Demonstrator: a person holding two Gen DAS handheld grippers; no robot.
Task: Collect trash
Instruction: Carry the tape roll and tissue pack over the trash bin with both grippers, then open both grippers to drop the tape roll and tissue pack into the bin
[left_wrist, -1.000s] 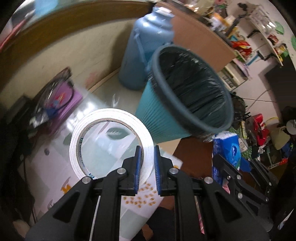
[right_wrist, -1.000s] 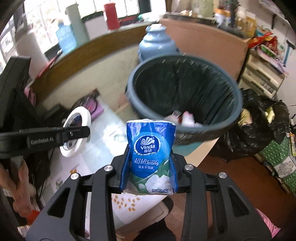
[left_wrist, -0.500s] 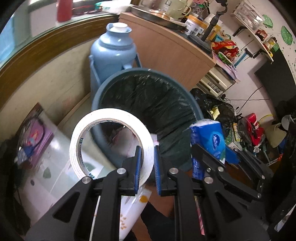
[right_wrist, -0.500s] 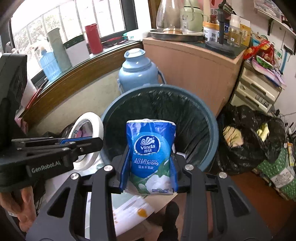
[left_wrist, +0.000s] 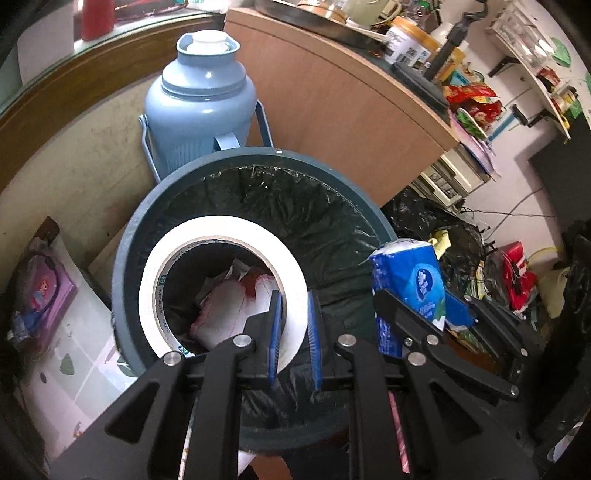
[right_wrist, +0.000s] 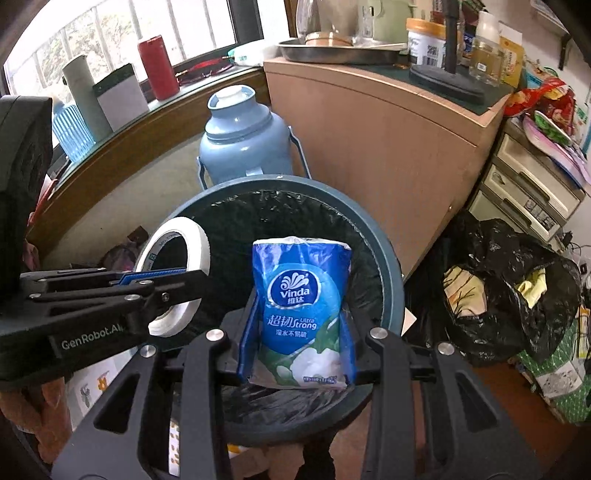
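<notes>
White tape roll (left_wrist: 295, 258) in the left jaws, blue-and-white tissue pack (right_wrist: 301, 314) in the right, dark teal bin (right_wrist: 391, 273) with black liner just beyond.

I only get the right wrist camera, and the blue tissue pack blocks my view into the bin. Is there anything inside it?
Observer: Yes. The left wrist view shows crumpled white paper with red marks at the bottom of the dark teal round plastic bin.
Operator: And how is that tape ring being gripped?
Observer: The left gripper is shut on the white tape roll, with one blue pad inside the ring and one outside.
Operator: Anything left of the bin?
Observer: A flat purple case printed with a cartoon figure.
</notes>
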